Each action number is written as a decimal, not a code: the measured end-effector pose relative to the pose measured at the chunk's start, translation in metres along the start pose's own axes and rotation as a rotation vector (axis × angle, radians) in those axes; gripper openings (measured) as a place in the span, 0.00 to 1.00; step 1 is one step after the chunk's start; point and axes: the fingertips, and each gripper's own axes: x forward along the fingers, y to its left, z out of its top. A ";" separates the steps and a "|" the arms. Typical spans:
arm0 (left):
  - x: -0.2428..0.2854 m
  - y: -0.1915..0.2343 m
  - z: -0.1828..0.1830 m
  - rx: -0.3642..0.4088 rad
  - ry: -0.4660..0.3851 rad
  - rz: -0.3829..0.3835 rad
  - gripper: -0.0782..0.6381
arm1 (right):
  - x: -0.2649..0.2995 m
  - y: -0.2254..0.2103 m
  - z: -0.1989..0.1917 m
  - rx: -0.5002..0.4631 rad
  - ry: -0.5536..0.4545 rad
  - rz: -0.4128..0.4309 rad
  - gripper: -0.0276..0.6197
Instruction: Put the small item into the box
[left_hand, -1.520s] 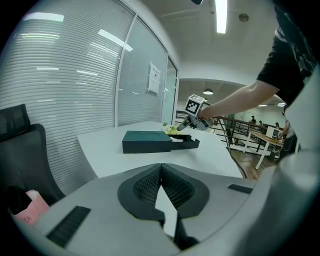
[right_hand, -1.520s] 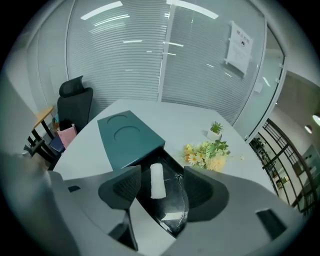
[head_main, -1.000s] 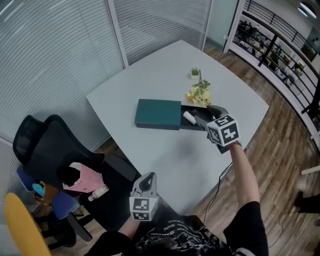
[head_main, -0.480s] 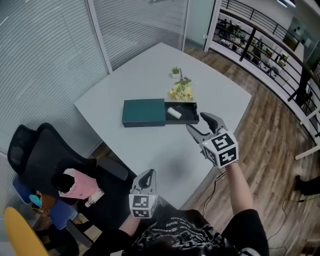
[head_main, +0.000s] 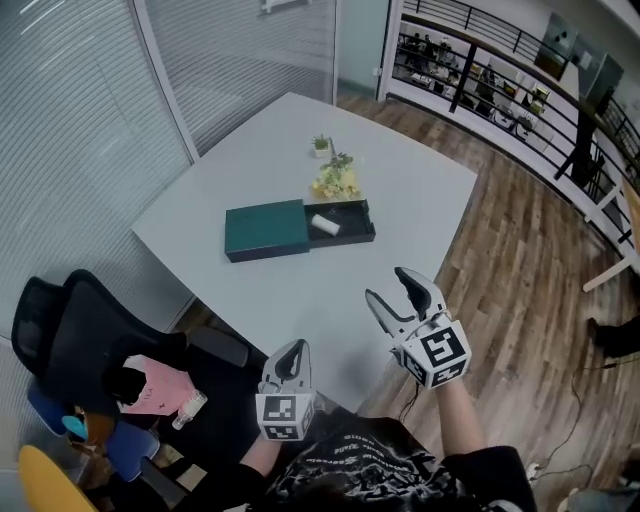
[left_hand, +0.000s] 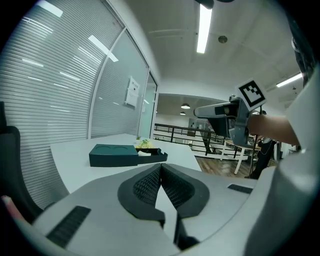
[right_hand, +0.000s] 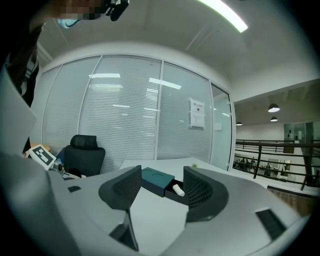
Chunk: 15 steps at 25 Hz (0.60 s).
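A dark green box (head_main: 268, 229) lies on the white table (head_main: 400, 190) with its black drawer (head_main: 350, 222) pulled out to the right. A small white item (head_main: 324, 225) lies inside the drawer, and shows as the white item (right_hand: 177, 190) in the right gripper view. My right gripper (head_main: 393, 290) is open and empty, held above the table's near right edge, well short of the box. My left gripper (head_main: 291, 359) is shut and empty, low by the near edge. The box (left_hand: 115, 155) shows far off in the left gripper view.
A small potted plant (head_main: 321, 145) and a yellow flower bunch (head_main: 335, 183) sit just behind the drawer. A black office chair (head_main: 80, 330) with a pink thing (head_main: 158, 382) stands at the left. Blinds and glass walls close the back; wooden floor (head_main: 540, 250) lies to the right.
My right gripper has drawn back from the drawer toward me, open and empty. The white item stays in the drawer. The left gripper has held still.
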 end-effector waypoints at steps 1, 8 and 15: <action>-0.001 -0.002 0.001 0.002 -0.002 -0.004 0.13 | -0.008 0.003 -0.003 0.005 -0.010 -0.010 0.46; -0.008 -0.015 -0.002 0.014 -0.010 -0.032 0.13 | -0.052 0.021 -0.039 0.025 -0.012 -0.069 0.46; -0.012 -0.022 -0.014 0.010 0.008 -0.056 0.13 | -0.080 0.040 -0.087 0.104 0.043 -0.133 0.46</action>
